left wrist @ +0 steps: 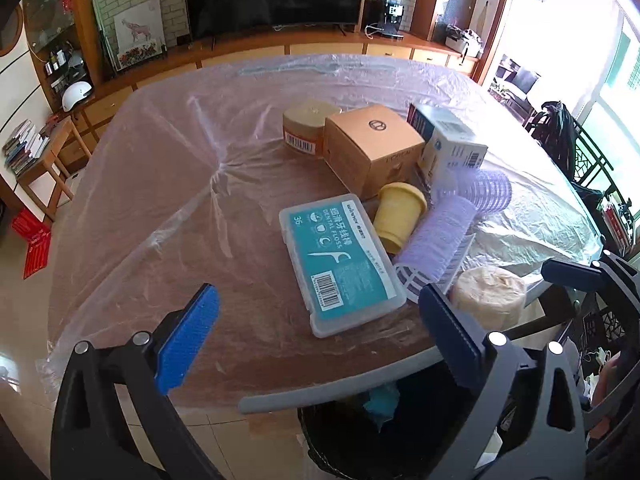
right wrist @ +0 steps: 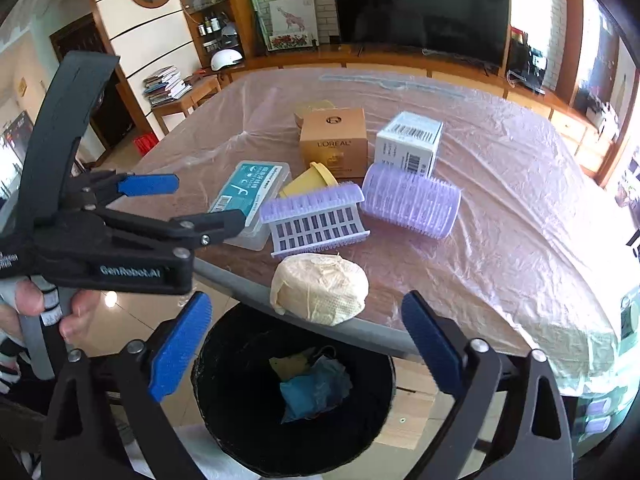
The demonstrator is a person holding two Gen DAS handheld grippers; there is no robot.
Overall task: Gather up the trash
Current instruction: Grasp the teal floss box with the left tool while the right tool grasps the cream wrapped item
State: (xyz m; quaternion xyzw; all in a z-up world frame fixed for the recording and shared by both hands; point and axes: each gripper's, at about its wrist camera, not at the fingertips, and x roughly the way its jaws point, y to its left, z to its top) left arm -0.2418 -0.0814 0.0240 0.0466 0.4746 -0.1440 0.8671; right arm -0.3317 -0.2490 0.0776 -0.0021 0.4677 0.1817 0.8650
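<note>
A crumpled cream paper wad [right wrist: 320,288] lies at the table's near edge, just above a black trash bin [right wrist: 224,412] that holds blue and yellow scraps; the wad also shows in the left wrist view [left wrist: 490,298]. My right gripper [right wrist: 306,344] is open and empty, over the bin and just short of the wad. My left gripper [left wrist: 320,328] is open and empty near the dental floss box [left wrist: 340,260]; it shows from the side in the right wrist view [right wrist: 200,200].
On the plastic-covered table [left wrist: 160,184] lie two purple hair rollers [right wrist: 412,204], a yellow cup [left wrist: 400,216], a L'Oreal carton [right wrist: 334,140], a white barcode box [right wrist: 408,140] and a round tan tub [left wrist: 306,126]. A TV cabinet stands behind.
</note>
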